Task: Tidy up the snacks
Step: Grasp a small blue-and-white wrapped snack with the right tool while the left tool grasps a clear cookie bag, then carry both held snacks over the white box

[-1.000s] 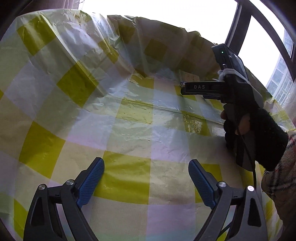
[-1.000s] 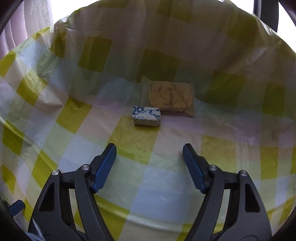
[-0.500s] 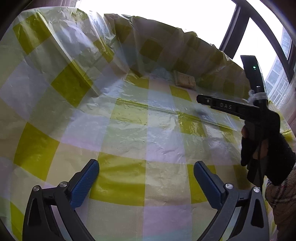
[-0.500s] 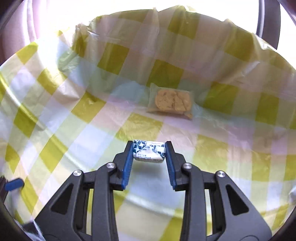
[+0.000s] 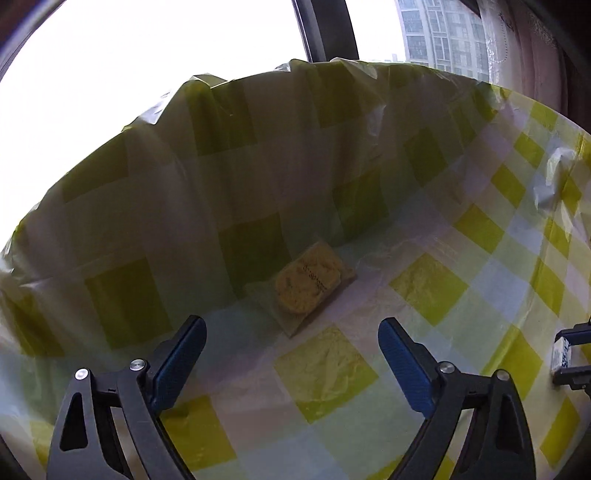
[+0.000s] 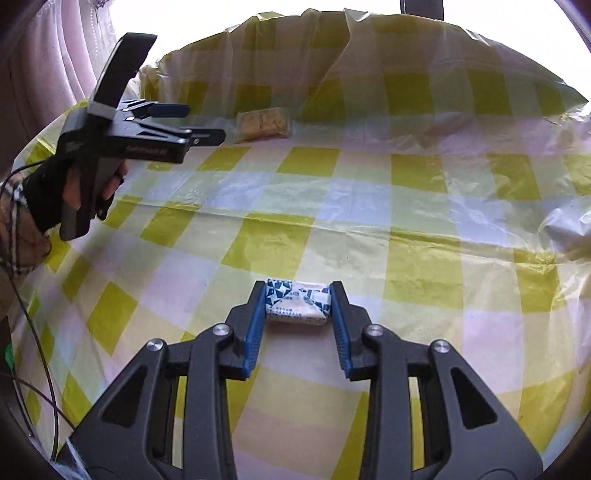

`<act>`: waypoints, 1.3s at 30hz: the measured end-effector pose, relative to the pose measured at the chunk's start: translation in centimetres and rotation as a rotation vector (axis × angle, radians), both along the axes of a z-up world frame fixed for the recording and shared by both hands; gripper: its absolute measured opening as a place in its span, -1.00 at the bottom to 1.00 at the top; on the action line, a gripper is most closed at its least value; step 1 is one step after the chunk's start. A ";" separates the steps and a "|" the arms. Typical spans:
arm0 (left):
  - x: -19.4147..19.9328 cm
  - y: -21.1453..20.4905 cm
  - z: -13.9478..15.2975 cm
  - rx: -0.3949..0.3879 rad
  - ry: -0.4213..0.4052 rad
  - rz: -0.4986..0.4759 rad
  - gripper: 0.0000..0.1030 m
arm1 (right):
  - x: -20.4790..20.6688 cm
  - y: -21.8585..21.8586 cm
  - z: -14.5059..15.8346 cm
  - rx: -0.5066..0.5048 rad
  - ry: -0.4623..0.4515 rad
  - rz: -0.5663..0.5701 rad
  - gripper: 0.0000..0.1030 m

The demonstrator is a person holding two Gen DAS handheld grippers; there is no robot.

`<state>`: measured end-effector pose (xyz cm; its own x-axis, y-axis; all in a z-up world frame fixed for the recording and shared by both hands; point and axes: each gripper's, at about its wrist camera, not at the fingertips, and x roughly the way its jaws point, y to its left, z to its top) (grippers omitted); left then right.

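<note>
My right gripper (image 6: 297, 301) is shut on a small blue-and-white wrapped snack (image 6: 298, 302), held just above the checked cloth; the snack also shows at the right edge of the left wrist view (image 5: 562, 355). A clear packet of yellow biscuits (image 5: 308, 282) lies at the back of the table where the cloth rises; it also shows far off in the right wrist view (image 6: 261, 123). My left gripper (image 5: 291, 349) is open and empty, pointing at the biscuit packet from a short way off. It appears at the upper left of the right wrist view (image 6: 192, 122).
A yellow-and-white checked plastic cloth (image 6: 369, 221) covers the table and stands up like a wall at the back (image 5: 258, 166). A window with a dark frame (image 5: 325, 29) and curtains (image 6: 55, 55) are behind. Cables (image 6: 33, 332) hang at the left.
My right gripper closed on the blue-and-white snack and carried it back from the biscuit packet. My left gripper swung round to face the biscuit packet, still open.
</note>
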<state>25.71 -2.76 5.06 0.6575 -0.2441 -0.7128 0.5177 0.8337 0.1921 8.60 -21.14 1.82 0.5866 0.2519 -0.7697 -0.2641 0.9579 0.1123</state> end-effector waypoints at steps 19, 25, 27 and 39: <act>-6.8 0.4 -2.8 -0.165 0.268 0.001 -0.18 | -0.1 -1.1 -0.2 0.189 0.038 -0.020 -0.26; -8.1 -1.0 -3.3 -0.082 0.169 0.037 0.36 | -0.1 -1.0 -0.2 0.171 0.035 -0.020 -0.26; -7.9 -1.4 -3.4 -0.116 0.176 0.014 0.17 | -0.1 -0.9 -0.1 0.164 0.034 -0.020 -0.26; -15.0 0.5 -3.2 -0.264 0.215 0.274 -0.29 | -0.2 0.1 0.2 0.081 0.019 -0.027 -0.26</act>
